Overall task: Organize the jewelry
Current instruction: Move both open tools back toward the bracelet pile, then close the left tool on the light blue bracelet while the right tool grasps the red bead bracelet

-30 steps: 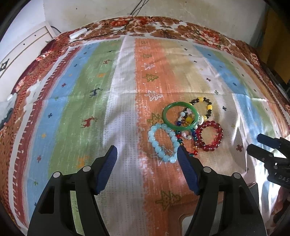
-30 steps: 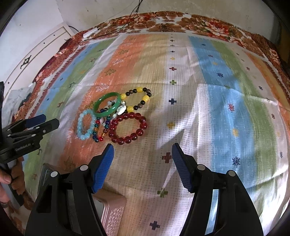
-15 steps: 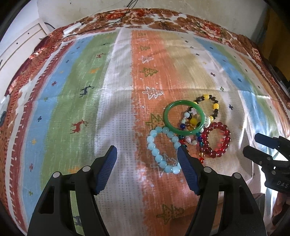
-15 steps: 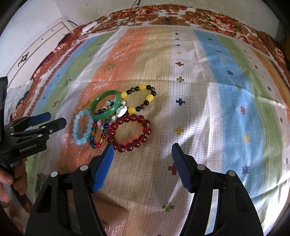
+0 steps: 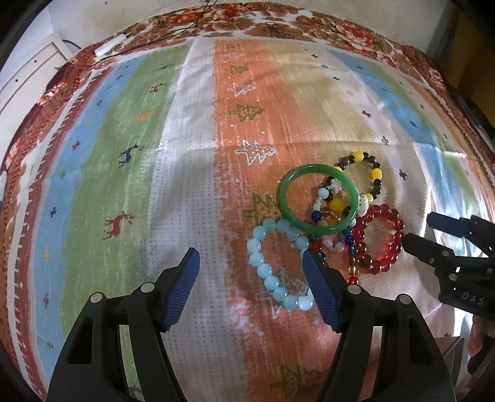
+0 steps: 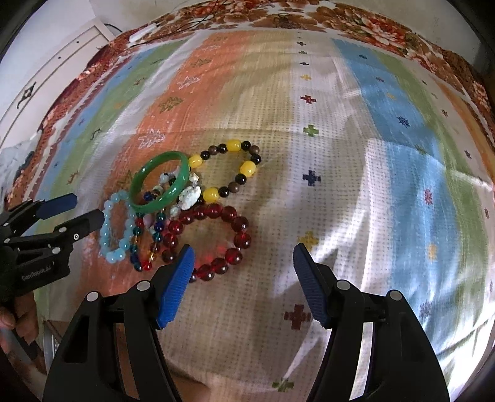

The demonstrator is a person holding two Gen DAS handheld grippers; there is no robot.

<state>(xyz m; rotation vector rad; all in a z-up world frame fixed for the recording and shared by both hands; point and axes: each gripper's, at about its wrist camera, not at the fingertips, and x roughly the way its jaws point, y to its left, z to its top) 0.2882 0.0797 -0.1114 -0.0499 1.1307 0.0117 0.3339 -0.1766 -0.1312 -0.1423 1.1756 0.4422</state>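
Several bracelets lie in a heap on the striped cloth: a green bangle (image 5: 312, 169) (image 6: 157, 202), a light blue bead bracelet (image 5: 264, 270) (image 6: 112, 256), a red bead bracelet (image 5: 394, 247) (image 6: 241, 223), a yellow-and-dark bead bracelet (image 5: 357, 155) (image 6: 232, 144) and a multicoloured bead strand (image 5: 335, 204) (image 6: 188, 196) under the bangle. My left gripper (image 5: 250, 256) (image 6: 88, 207) hangs open at the blue bracelet's side of the heap. My right gripper (image 6: 243, 250) (image 5: 422, 230) stands open at the red bracelet's side. Neither holds anything.
The striped cloth (image 6: 386, 160) lies on a floral bedspread (image 5: 324, 27), with cables and a white strip (image 5: 109, 46) at the far edge. A white cabinet (image 6: 46, 80) stands at the left. A box corner (image 5: 451, 349) shows near me. A hand (image 6: 12, 312) grips the left tool.
Both grippers have come forward and down toward the heap of bracelets, which now sits closer to the fingertips. The jaws stand as wide as before.
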